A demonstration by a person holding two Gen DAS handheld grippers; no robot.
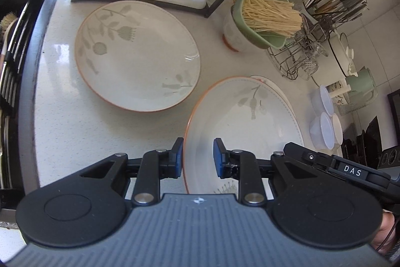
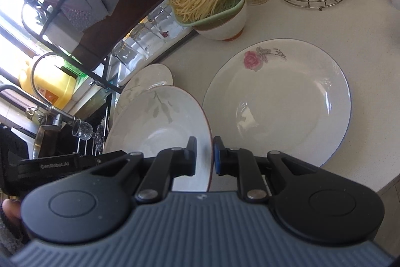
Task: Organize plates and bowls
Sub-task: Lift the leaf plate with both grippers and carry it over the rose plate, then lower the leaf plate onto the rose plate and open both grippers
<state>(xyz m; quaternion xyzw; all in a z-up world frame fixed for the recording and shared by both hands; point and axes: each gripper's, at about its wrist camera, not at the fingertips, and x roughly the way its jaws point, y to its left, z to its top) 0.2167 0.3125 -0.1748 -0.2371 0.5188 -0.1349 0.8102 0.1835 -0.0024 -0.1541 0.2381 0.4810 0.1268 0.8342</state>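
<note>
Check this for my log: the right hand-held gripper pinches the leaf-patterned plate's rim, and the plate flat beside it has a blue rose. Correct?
Not quite: the rose plate carries a pink rose, as the right wrist view shows. The right hand-held gripper does pinch the leaf-patterned plate by its rim.

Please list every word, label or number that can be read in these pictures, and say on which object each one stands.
"DAS": white label on the right gripper, seen from the left wrist.
"GenRobot.AI": side of the left gripper, seen from the right wrist.
Rose plate: small script beside the flower, too small to read.
Yellow jug: orange label, blurred.
</note>
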